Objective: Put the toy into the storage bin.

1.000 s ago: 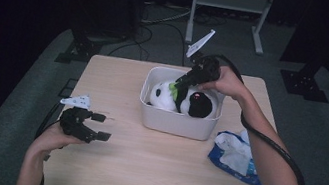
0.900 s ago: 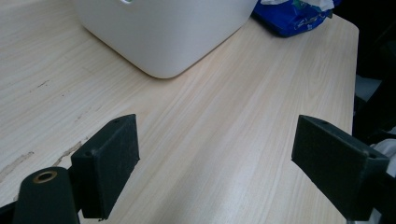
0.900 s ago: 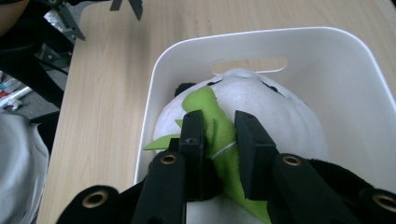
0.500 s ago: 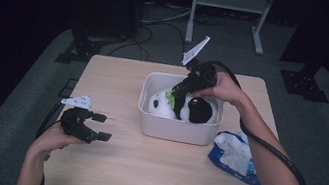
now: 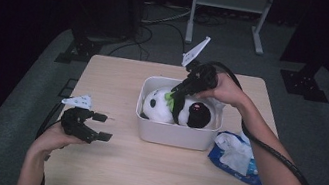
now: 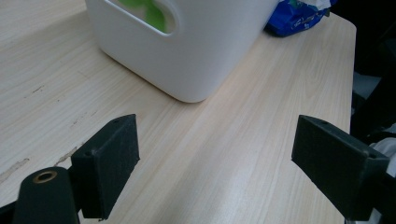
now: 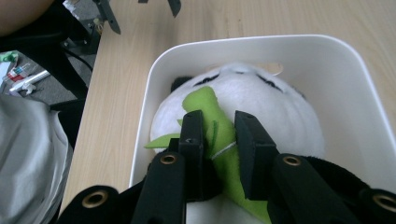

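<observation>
A black-and-white panda plush (image 5: 157, 105) lies in a white bin (image 5: 175, 136) at the middle of the table. A green leaf (image 7: 205, 100) is sewn to its front. My right gripper (image 5: 175, 94) reaches down into the bin from the far right. In the right gripper view it (image 7: 219, 135) is shut on the green leaf, just below the panda's white head (image 7: 275, 107). My left gripper (image 5: 102, 126) rests low at the table's left edge, open, jaws pointing toward the bin. In the left gripper view the left gripper (image 6: 219, 154) has only bare tabletop between its jaws.
A blue pack of wipes (image 5: 235, 155) lies on the table right of the bin, also seen past the bin's corner (image 6: 299, 18). The bin's handle slot (image 6: 149, 16) faces the left gripper. Bare wood stretches in front of the bin.
</observation>
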Action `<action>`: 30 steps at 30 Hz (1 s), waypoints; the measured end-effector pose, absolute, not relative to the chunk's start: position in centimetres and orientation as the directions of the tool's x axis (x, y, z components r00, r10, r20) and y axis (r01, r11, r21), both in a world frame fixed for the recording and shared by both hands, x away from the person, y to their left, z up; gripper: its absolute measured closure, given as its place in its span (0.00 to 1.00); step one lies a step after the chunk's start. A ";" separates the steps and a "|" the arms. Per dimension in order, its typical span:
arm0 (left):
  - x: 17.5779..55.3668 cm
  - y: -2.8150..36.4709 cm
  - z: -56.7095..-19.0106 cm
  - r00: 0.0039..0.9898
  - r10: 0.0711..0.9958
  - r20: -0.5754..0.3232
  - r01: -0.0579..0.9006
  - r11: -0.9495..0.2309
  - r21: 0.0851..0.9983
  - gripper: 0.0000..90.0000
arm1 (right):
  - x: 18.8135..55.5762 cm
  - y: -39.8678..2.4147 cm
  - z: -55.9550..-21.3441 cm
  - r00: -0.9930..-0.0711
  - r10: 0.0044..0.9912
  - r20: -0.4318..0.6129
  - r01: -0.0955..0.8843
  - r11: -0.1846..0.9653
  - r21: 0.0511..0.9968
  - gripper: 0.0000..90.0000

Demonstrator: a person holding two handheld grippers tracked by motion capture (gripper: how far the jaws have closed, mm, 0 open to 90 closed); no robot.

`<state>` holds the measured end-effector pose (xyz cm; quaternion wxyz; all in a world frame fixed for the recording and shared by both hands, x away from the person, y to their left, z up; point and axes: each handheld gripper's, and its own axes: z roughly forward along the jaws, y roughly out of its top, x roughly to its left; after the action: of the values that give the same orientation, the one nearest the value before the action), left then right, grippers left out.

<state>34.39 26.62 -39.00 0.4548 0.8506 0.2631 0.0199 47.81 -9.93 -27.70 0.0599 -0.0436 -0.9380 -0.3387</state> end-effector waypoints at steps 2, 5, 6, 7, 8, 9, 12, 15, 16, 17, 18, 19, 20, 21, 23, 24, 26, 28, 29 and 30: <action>34.4 26.7 -39.0 0.859 0.467 -0.209 0.432 -0.444 0.785 0.15 | 48.0 -10.0 -27.5 -0.990 0.049 0.130 0.121 0.766 0.632 0.81; 34.4 26.7 -39.1 0.857 0.470 -0.211 0.436 -0.443 0.783 0.15 | 48.3 -9.9 -27.5 -0.991 0.051 0.125 0.119 0.766 0.632 0.81; 34.4 26.7 -39.1 0.857 0.470 -0.212 0.436 -0.443 0.783 0.15 | 48.4 -9.9 -27.7 -0.991 0.051 0.122 0.117 0.768 0.630 0.81; 34.4 26.7 -39.1 0.858 0.469 -0.211 0.436 -0.445 0.782 0.15 | 48.4 -9.8 -28.0 -0.991 0.050 0.124 0.117 0.771 0.625 0.81; 34.4 26.7 -39.1 0.858 0.469 -0.211 0.435 -0.445 0.782 0.15 | 48.4 -9.7 -28.3 -0.990 0.046 0.133 0.120 0.775 0.620 0.81; 34.4 26.7 -39.1 0.858 0.468 -0.211 0.435 -0.445 0.782 0.15 | 48.3 -9.6 -28.5 -0.990 0.045 0.132 0.117 0.780 0.615 0.81; 34.4 26.7 -39.1 0.859 0.467 -0.211 0.434 -0.446 0.783 0.15 | 48.3 -9.4 -29.6 -0.989 0.041 0.140 0.117 0.794 0.597 0.81; 34.4 26.6 -39.0 0.860 0.466 -0.210 0.432 -0.444 0.785 0.15 | 48.3 -9.3 -30.3 -0.988 0.039 0.149 0.121 0.800 0.588 0.81; 34.4 26.6 -39.0 0.860 0.466 -0.210 0.432 -0.444 0.785 0.15 | 48.3 -9.3 -30.3 -0.988 0.039 0.149 0.121 0.800 0.588 0.81; 34.4 26.6 -39.0 0.860 0.465 -0.210 0.432 -0.444 0.785 0.15 | 48.2 -9.3 -30.5 -0.987 0.043 0.153 0.126 0.802 0.584 0.81; 34.4 26.6 -39.0 0.859 0.467 -0.210 0.433 -0.444 0.784 0.15 | 48.2 -9.3 -30.7 -0.987 0.041 0.157 0.127 0.798 0.589 0.81; 34.4 26.6 -39.1 0.859 0.467 -0.210 0.433 -0.446 0.783 0.15 | 48.2 -9.3 -30.8 -0.987 0.042 0.156 0.127 0.799 0.587 0.81; 34.4 26.6 -39.1 0.859 0.467 -0.211 0.434 -0.446 0.783 0.15 | 48.2 -9.4 -31.0 -0.986 0.046 0.161 0.133 0.798 0.587 0.81; 34.4 26.6 -39.1 0.859 0.466 -0.210 0.434 -0.448 0.782 0.15 | 48.2 -9.5 -31.2 -0.986 0.044 0.163 0.133 0.795 0.592 0.81; 34.4 26.6 -39.1 0.859 0.467 -0.211 0.435 -0.447 0.781 0.15 | 48.2 -9.6 -31.8 -0.984 0.055 0.170 0.146 0.800 0.581 0.80; 34.4 26.6 -39.1 0.859 0.467 -0.210 0.434 -0.448 0.782 0.15 | 48.2 -9.6 -32.1 -0.983 0.056 0.173 0.148 0.804 0.576 0.80; 34.4 26.6 -39.1 0.861 0.465 -0.207 0.431 -0.449 0.782 0.15 | 48.1 -9.6 -32.6 -0.981 0.061 0.182 0.155 0.810 0.565 0.80; 34.4 26.5 -39.1 0.860 0.466 -0.209 0.433 -0.447 0.783 0.15 | 48.1 -9.6 -33.1 -0.980 0.060 0.191 0.159 0.808 0.567 0.79; 34.4 26.5 -39.1 0.860 0.466 -0.208 0.432 -0.448 0.783 0.15 | 48.1 -9.7 -33.2 -0.978 0.063 0.198 0.167 0.805 0.570 0.79; 34.4 26.5 -39.1 0.860 0.466 -0.207 0.432 -0.450 0.782 0.15 | 48.1 -9.8 -33.2 -0.978 0.068 0.198 0.171 0.802 0.572 0.79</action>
<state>34.41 26.51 -39.08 0.4535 0.8512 0.2636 0.0186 48.05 -9.75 -33.20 0.0842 -0.0632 -0.9455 -0.3082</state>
